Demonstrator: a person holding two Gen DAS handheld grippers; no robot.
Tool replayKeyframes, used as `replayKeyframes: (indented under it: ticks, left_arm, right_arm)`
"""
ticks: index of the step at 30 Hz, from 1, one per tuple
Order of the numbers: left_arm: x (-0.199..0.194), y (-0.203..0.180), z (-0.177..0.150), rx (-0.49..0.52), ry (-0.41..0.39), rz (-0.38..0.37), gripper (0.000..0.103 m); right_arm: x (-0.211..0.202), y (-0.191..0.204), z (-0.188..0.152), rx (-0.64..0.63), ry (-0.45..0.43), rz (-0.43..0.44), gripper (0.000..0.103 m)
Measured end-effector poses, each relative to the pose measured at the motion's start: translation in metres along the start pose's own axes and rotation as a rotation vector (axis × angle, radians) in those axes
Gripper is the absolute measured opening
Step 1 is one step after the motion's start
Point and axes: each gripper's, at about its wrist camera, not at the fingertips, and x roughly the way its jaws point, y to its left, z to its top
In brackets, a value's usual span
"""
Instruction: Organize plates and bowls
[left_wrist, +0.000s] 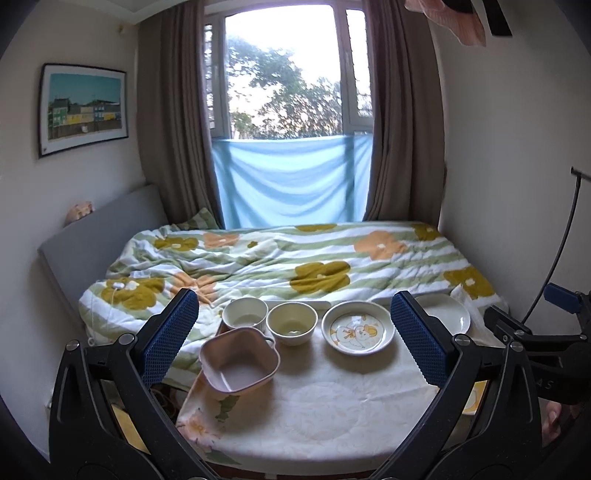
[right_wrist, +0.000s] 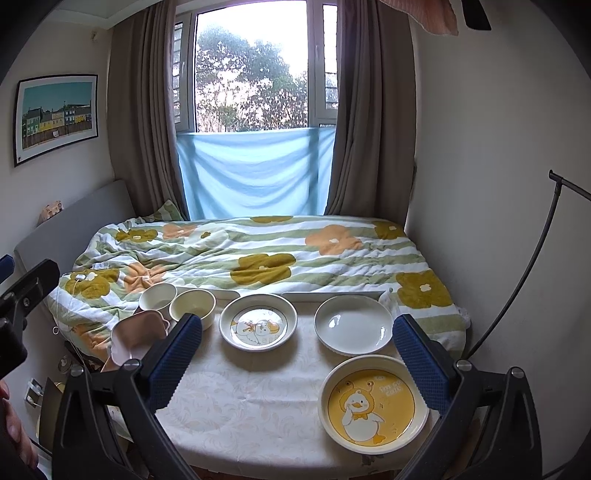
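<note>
Both the left gripper (left_wrist: 295, 339) and right gripper (right_wrist: 297, 365) hold their fingers spread wide and empty over the desk (right_wrist: 251, 398), where the near-right yellow duck plate (right_wrist: 373, 400) bears unreadable writing, with empty bowls (left_wrist: 291, 323) far left.

At lower right of the right wrist view, the yellow plate (right_wrist: 373, 400) bore a white duck. The cartoon plate (right_wrist: 258, 322) was cream with yellow-orange figures, the plain plate (right_wrist: 354, 325) white. The square bowl (left_wrist: 239, 360) was pink, the two round bowls (left_wrist: 291, 322) cream, the quilt (left_wrist: 280, 258) green-striped with ochre and orange flowers.
</note>
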Motion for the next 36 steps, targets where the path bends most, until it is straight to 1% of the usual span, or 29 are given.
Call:
replayKeyframes:
  ticks: [2,4,6,8,9,11,13,14,15,16,17,19,21,22,25,27,29,31,32,33,34,35,36]
  left_arm:
    - [0.012,-0.005,-0.001,0.017,0.033,-0.028,0.103]
    - [0.027,-0.014,-0.011,0.03,0.072,-0.1,0.103]
    - [0.049,-0.032,-0.025,0.055,0.142,-0.159,0.103]
    - [0.064,-0.049,-0.037,0.074,0.198,-0.198,0.103]
    - [0.076,-0.063,-0.046,0.083,0.24,-0.236,0.103]
    - [0.095,-0.085,-0.061,0.102,0.303,-0.292,0.103]
    - [0.118,-0.113,-0.08,0.137,0.386,-0.363,0.103]
    - [0.133,-0.131,-0.092,0.159,0.441,-0.398,0.103]
    - [0.144,-0.145,-0.103,0.166,0.485,-0.42,0.103]
    - [0.153,-0.154,-0.111,0.167,0.512,-0.432,0.102]
    - [0.168,-0.169,-0.123,0.163,0.564,-0.457,0.101]
    - [0.189,-0.188,-0.139,0.154,0.63,-0.473,0.097]
    - [0.21,-0.21,-0.156,0.156,0.692,-0.48,0.082]
    - [0.216,-0.217,-0.162,0.163,0.707,-0.476,0.079]
    - [0.237,-0.235,-0.179,0.158,0.771,-0.474,0.072]
    - [0.251,-0.242,-0.189,0.153,0.797,-0.464,0.061]
    - [0.262,-0.248,-0.196,0.149,0.823,-0.451,0.054]
    - [0.265,-0.248,-0.197,0.14,0.836,-0.451,0.049]
    - [0.267,-0.25,-0.199,0.135,0.842,-0.449,0.043]
    - [0.268,-0.253,-0.2,0.13,0.847,-0.447,0.035]
    - [0.269,-0.253,-0.2,0.127,0.85,-0.447,0.033]
    - [0.271,-0.256,-0.201,0.124,0.853,-0.446,0.029]
    - [0.271,-0.258,-0.201,0.119,0.852,-0.448,0.027]
  right_arm:
    - [0.004,-0.003,-0.005,0.0,0.035,-0.01,0.103]
    - [0.012,-0.014,-0.017,0.02,0.086,-0.03,0.103]
    - [0.021,-0.029,-0.035,0.046,0.139,-0.042,0.103]
    - [0.031,-0.055,-0.056,0.088,0.202,-0.058,0.103]
    - [0.035,-0.069,-0.064,0.114,0.225,-0.057,0.103]
    - [0.046,-0.098,-0.084,0.167,0.277,-0.045,0.103]
    - [0.057,-0.123,-0.103,0.204,0.325,-0.03,0.103]
    - [0.063,-0.136,-0.112,0.221,0.349,-0.019,0.103]
    - [0.069,-0.149,-0.122,0.243,0.374,0.001,0.103]
    - [0.077,-0.161,-0.131,0.265,0.396,0.03,0.102]
    - [0.084,-0.172,-0.14,0.287,0.418,0.059,0.101]
    - [0.098,-0.192,-0.157,0.328,0.465,0.129,0.089]
    - [0.112,-0.206,-0.169,0.347,0.507,0.18,0.08]
    - [0.119,-0.211,-0.173,0.349,0.521,0.197,0.075]
    - [0.139,-0.223,-0.182,0.345,0.55,0.257,0.068]
    - [0.15,-0.229,-0.184,0.34,0.567,0.276,0.066]
    - [0.159,-0.234,-0.184,0.345,0.579,0.29,0.062]
    - [0.167,-0.241,-0.185,0.351,0.586,0.312,0.055]
    - [0.17,-0.244,-0.184,0.35,0.589,0.322,0.053]
    - [0.174,-0.247,-0.184,0.346,0.588,0.326,0.048]
    - [0.177,-0.25,-0.183,0.342,0.587,0.328,0.043]
    - [0.18,-0.253,-0.182,0.341,0.586,0.326,0.041]
    - [0.183,-0.256,-0.181,0.341,0.587,0.326,0.034]
